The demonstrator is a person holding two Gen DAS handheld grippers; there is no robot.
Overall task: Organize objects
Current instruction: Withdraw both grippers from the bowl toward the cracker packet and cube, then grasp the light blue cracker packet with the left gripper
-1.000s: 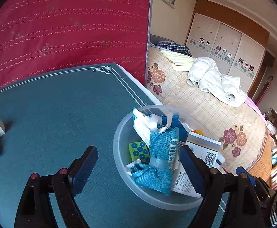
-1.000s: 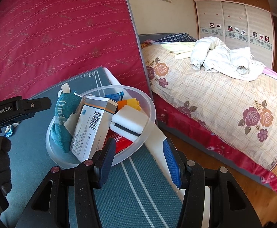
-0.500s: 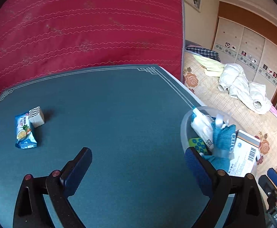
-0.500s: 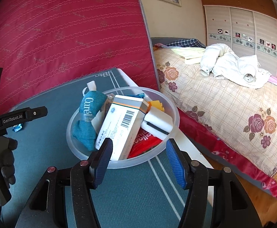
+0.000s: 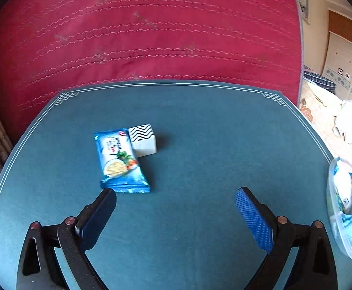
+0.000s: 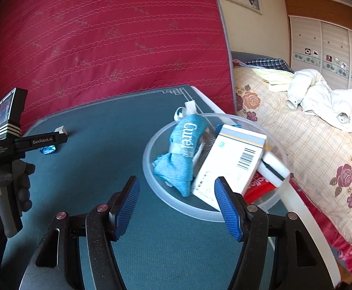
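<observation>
A blue snack packet (image 5: pixel 120 162) lies flat on the teal table mat (image 5: pixel 200 125), touching a small white box with a zigzag top (image 5: pixel 143 140). My left gripper (image 5: pixel 176 193) is open wide just short of them, its left finger near the packet's end and nothing between the jaws. At the table's right edge stands a translucent bowl (image 6: pixel 188 211) holding a blue rolled cloth (image 6: pixel 183 149), a white barcode carton (image 6: pixel 229 159), a white sponge (image 6: pixel 272 169) and a red packet (image 6: pixel 258 188). My right gripper (image 6: pixel 177 181) hovers before the bowl, jaws opening and empty.
A red mattress (image 5: pixel 151 36) stands upright behind the table. To the right lies a bed (image 6: pixel 308 145) with a white garment (image 6: pixel 320 96) on it. A gloved hand (image 6: pixel 6 186) holds the left gripper (image 6: pixel 31 141) in the right wrist view.
The left gripper swung left, away from the bowl, to face the packet and small box, and its jaws widened. The right gripper shifted left in front of the bowl and its jaws widened.
</observation>
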